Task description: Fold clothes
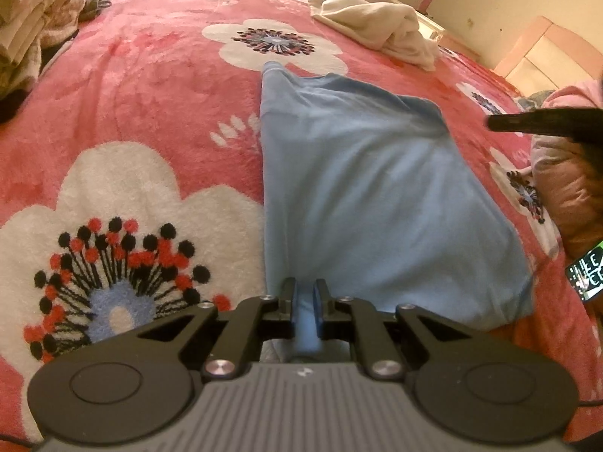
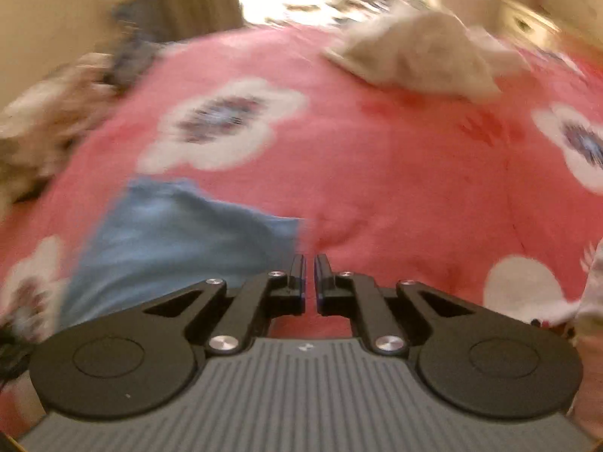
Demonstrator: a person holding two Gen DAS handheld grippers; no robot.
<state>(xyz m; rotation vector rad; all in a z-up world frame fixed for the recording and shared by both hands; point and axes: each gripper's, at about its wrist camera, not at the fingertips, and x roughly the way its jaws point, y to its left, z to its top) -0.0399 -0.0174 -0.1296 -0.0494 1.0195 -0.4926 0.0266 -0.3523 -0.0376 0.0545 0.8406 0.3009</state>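
Bright daylight, blown-out window glare, motion blur

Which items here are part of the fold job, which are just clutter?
In the job:
- blue garment, partly folded on the floral blanket
- left gripper, shut on the blue garment's near edge
- right gripper, shut with nothing between its fingers

Lying about:
- crumpled beige cloth at the far side
- pile of clothes at the far left

Fleecy pink floral blanket [image 1: 150, 86]; smooth matt blue cotton shirt [image 1: 377, 196]; matt black plastic fingers [image 1: 288, 297].
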